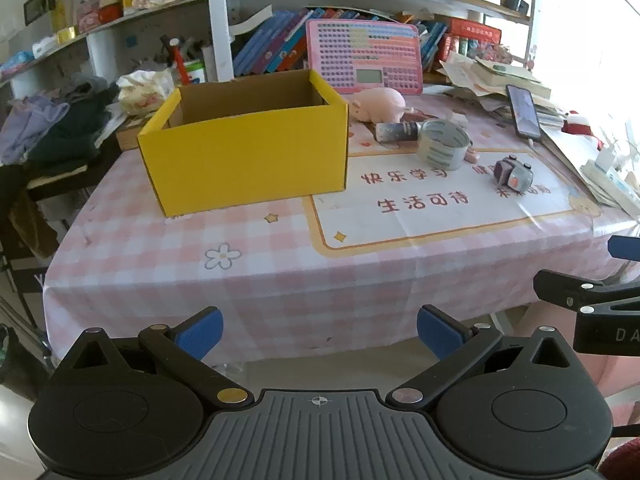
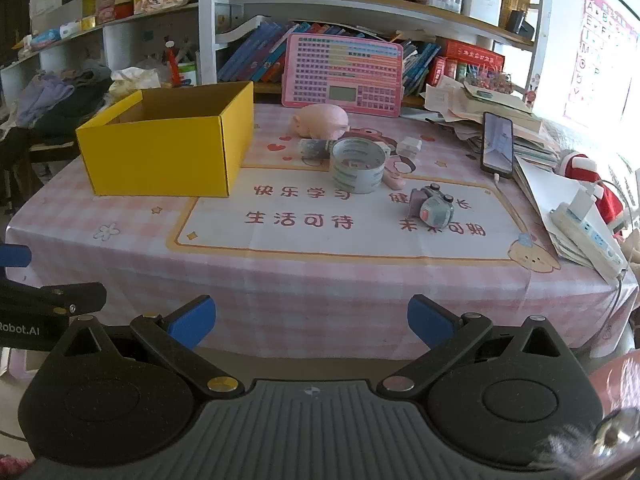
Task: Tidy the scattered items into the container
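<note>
Left of centre on the pink checked cloth (image 2: 320, 288): yellow box (image 2: 164, 152), open-topped, nothing visible inside. Right of it, near frame centre, a loose cluster: pink pig (image 2: 322, 120) farthest back, grey tube (image 2: 314, 147) lying just in front of it, tape roll (image 2: 358, 166) upright on its rim against the tube's right end, small white block (image 2: 410, 146) a little right of the roll. Further right and nearer, grey toy (image 2: 432, 208) alone on the white mat, apart from the roll. Right edge: phone (image 2: 498, 146) propped on stacked papers, power strip (image 2: 588, 240) below it. Bottom of each frame, off the table edge: left gripper (image 1: 320, 334) spread wide, blue pads holding nothing; right gripper (image 2: 312, 322) likewise wide and bare. All items outside the box.
</note>
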The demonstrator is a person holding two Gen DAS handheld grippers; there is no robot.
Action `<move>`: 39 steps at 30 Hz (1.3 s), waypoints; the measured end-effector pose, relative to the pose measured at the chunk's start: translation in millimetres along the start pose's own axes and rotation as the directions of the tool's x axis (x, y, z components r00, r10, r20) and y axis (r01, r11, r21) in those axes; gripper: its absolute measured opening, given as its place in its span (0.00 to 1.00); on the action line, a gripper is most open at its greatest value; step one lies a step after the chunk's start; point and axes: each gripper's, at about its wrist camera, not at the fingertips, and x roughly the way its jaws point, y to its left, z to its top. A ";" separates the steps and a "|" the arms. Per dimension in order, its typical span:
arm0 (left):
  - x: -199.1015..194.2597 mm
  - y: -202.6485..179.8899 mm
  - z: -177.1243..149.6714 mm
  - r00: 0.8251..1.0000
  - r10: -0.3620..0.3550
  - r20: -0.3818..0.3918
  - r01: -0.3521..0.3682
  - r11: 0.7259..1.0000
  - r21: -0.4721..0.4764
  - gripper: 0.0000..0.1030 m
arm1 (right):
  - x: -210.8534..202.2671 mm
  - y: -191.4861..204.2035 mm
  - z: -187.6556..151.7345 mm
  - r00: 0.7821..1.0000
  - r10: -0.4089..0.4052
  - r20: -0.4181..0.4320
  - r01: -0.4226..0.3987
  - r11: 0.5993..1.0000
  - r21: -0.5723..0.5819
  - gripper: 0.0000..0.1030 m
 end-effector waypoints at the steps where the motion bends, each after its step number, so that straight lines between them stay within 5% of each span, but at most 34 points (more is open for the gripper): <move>1: 0.6 0.3 0.5 1.000 0.001 -0.001 -0.001 1.000 -0.001 1.00 | 1.2 -0.2 0.8 1.000 0.002 0.001 -0.002 1.000 0.000 1.00; 20: 29.2 -11.8 20.5 1.000 -0.005 -0.025 0.005 1.000 0.023 1.00 | 30.3 -18.6 15.1 1.000 0.001 -0.019 0.000 1.000 0.023 1.00; 39: 80.3 -52.2 70.5 0.991 -0.132 0.018 0.129 0.986 0.102 1.00 | 76.3 -70.0 48.9 0.998 -0.058 -0.029 0.060 0.996 0.063 1.00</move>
